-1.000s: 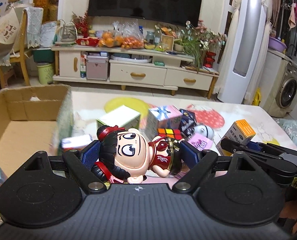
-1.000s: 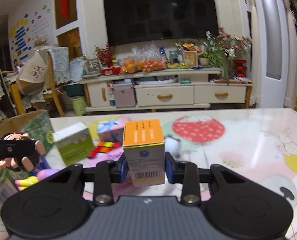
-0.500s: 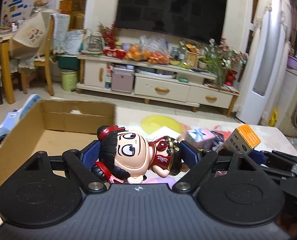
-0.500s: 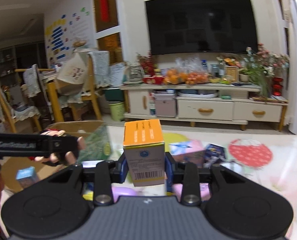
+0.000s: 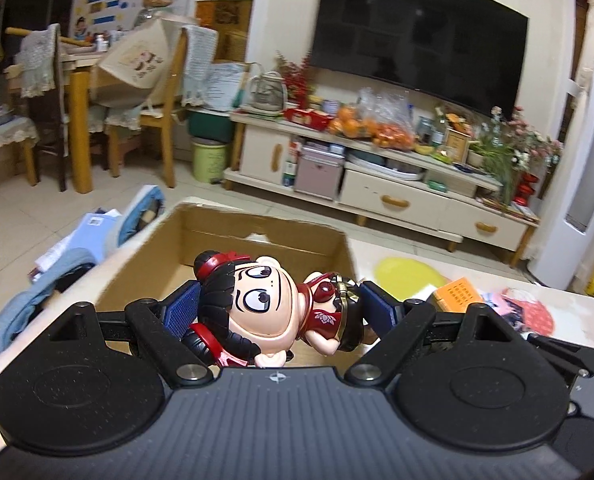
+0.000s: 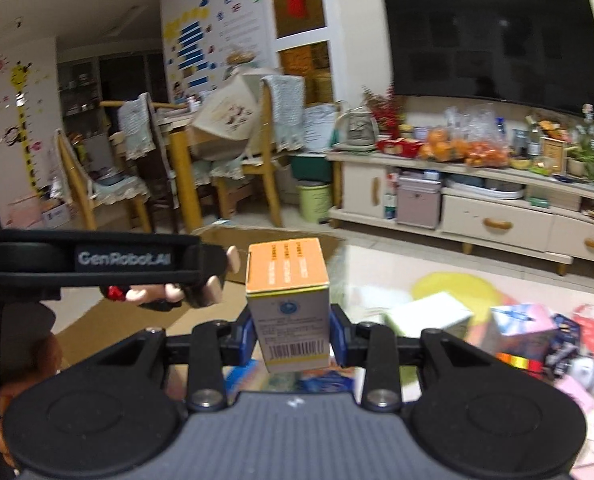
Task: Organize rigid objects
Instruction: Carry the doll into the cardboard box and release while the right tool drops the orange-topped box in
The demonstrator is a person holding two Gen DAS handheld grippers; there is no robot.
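My left gripper (image 5: 279, 306) is shut on a cartoon doll figurine (image 5: 273, 310) with black hair and a red dress, held sideways over the open cardboard box (image 5: 257, 240). My right gripper (image 6: 291, 334) is shut on a small carton (image 6: 287, 300) with an orange top and a barcode, held upright near the box's right wall (image 6: 265, 236). The left gripper (image 6: 97, 264) shows in the right wrist view, just left of the carton. The carton's orange top (image 5: 457, 292) shows in the left wrist view at the right.
Loose items lie on the table at right: a pale green box (image 6: 429, 314), a pink-blue gift box (image 6: 525, 322), a Rubik's cube (image 6: 515, 360), a small white ball toy (image 6: 587, 370). Blue packets (image 6: 241, 376) lie under the right gripper. Chairs and a TV cabinet stand beyond.
Both grippers have swung left and risen with their loads. The left one now holds the doll over the cardboard box, and the right one has brought the carton up beside it.
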